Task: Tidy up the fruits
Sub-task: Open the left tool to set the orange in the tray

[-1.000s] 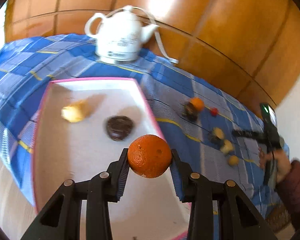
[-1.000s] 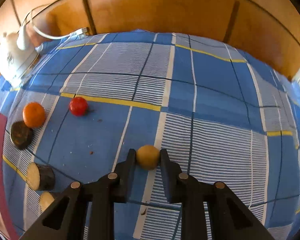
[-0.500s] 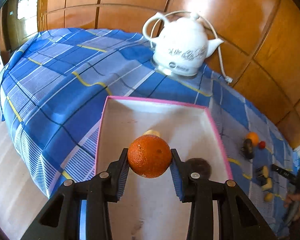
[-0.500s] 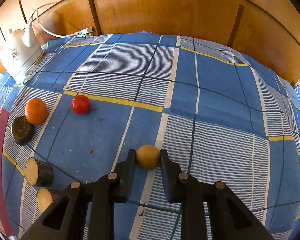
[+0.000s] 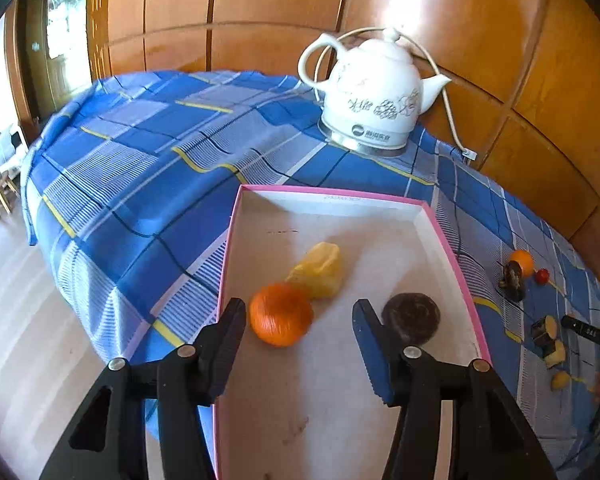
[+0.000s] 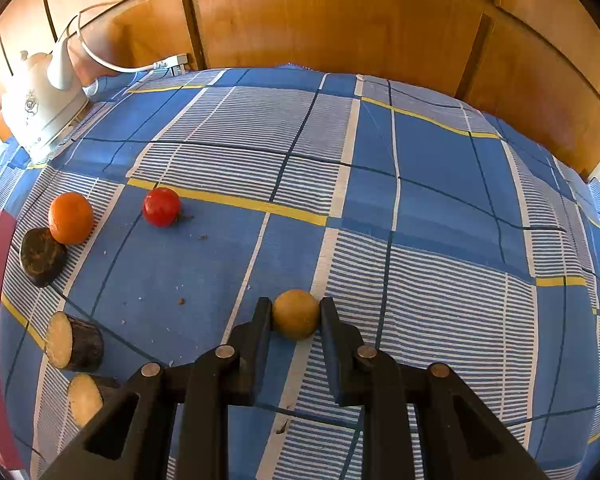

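Looking along the left tongs (image 5: pixel 299 320), we see their jaws have just been opening and now stand wide. The orange (image 5: pixel 281 314) sits between them, blurred, just beside the left jaw and clear of the right one. It is in the white box with the pink rim (image 5: pixel 332 191), near the box's left edge. A yellow fruit piece (image 5: pixel 319 269) touches the orange from behind. A dark round fruit (image 5: pixel 411 317) lies by the box's right edge. The box sits on the blue checked cloth (image 5: pixel 148 184) over the counter. A white kettle (image 5: pixel 374 96) stands at the back edge of the counter.

Looking along the right tongs (image 6: pixel 296 314), we see them closed tight on a small yellow-brown ball fruit (image 6: pixel 296 314), low over the cloth. By the left edge of the counter lie another orange (image 6: pixel 71 218) touching a dark chunk (image 6: pixel 42 257), a red tomato (image 6: pixel 161 207) just beside them, and two cut pieces with pale faces (image 6: pixel 73 341).
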Demonstrator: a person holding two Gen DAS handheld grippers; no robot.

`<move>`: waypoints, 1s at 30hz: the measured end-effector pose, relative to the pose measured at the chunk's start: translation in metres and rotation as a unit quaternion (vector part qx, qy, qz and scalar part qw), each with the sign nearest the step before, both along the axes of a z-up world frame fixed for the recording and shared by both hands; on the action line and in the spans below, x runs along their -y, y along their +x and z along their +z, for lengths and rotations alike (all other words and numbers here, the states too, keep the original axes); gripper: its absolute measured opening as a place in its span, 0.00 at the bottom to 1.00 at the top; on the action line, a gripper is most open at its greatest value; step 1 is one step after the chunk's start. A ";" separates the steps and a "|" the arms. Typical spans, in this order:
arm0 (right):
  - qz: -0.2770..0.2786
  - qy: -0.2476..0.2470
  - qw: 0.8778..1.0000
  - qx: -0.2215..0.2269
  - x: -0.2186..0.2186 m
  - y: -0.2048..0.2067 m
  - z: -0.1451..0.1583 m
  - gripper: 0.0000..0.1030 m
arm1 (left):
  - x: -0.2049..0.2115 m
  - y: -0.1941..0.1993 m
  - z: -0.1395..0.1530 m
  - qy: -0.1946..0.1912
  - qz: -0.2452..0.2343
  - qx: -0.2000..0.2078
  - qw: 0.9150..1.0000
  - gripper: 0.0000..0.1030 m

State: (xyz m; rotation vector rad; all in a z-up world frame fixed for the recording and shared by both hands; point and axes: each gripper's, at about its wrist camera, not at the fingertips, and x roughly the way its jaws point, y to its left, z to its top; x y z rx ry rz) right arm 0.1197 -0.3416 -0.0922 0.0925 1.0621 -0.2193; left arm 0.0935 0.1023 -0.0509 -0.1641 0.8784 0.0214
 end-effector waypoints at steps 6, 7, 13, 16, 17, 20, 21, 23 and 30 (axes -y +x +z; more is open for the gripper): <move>-0.002 -0.006 1.000 0.001 -0.002 -0.002 0.000 0.23 | 0.015 -0.027 0.014 -0.006 -0.003 0.020 1.000 0.61; -0.002 -0.009 1.000 0.000 -0.003 -0.003 0.001 0.23 | 0.018 -0.031 0.016 -0.007 -0.006 0.024 1.000 0.61; -0.003 -0.015 1.000 -0.003 -0.008 -0.013 0.004 0.23 | 0.041 -0.052 0.028 0.004 -0.040 0.047 0.998 0.62; -0.001 -0.005 1.000 -0.001 -0.009 -0.020 0.006 0.23 | 0.050 -0.058 0.030 0.010 -0.053 0.053 0.997 0.66; 0.000 -0.002 1.000 0.002 -0.011 -0.023 0.008 0.23 | 0.052 -0.060 0.030 0.013 -0.057 0.053 0.997 0.66; 0.003 0.006 1.000 0.012 -0.016 -0.031 0.013 0.23 | 0.057 -0.064 0.029 0.013 -0.064 0.052 0.997 0.67; 0.005 0.010 1.000 0.016 -0.018 -0.034 0.016 0.23 | 0.057 -0.065 0.028 0.014 -0.065 0.050 0.997 0.68; 0.009 0.017 1.000 0.024 -0.022 -0.039 0.021 0.23 | 0.058 -0.066 0.027 0.013 -0.066 0.048 0.997 0.68; 0.060 0.048 0.995 0.059 -0.057 -0.057 0.047 0.23 | 0.058 -0.069 0.026 0.020 -0.060 0.052 0.997 0.78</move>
